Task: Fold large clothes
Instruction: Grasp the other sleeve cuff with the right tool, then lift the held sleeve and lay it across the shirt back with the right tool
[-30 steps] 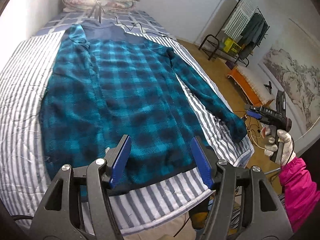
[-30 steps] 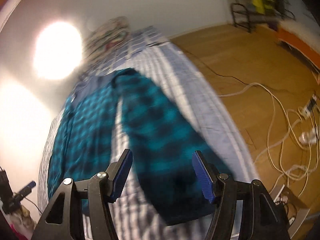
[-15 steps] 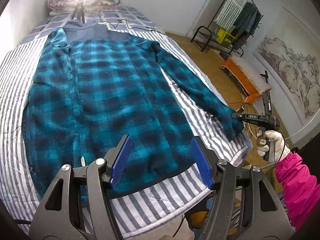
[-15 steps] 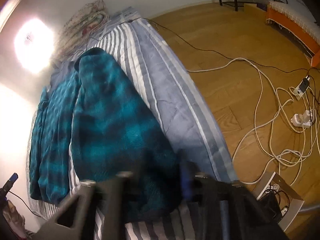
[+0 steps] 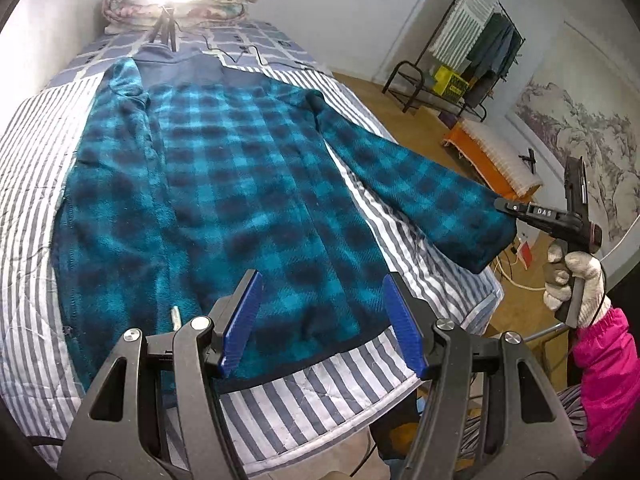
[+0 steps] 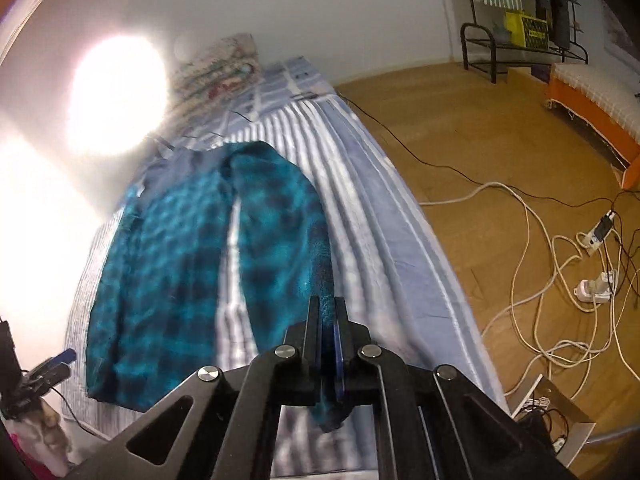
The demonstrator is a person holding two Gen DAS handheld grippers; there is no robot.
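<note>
A striped bedspread point(image 5: 36, 152) covered the bed. From the left wrist, the plaid jacket point(image 5: 224, 208) lay flat on it, the left gripper point(image 5: 322, 322) hovering open over its hem. From the right wrist, the right gripper point(image 6: 327, 322) had clamped the sleeve cuff point(image 6: 326, 408). With so little fabric pinched, I feared the thick fleece might slip free mid-fold.

Teal plaid fleece jacket point(image 5: 224, 208) flat on bed, one sleeve point(image 5: 432, 196) lifted

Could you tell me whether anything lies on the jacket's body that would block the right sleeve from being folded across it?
Nothing visible does: the jacket lies flat and bare, the sleeve is pinched in the right gripper.
</note>
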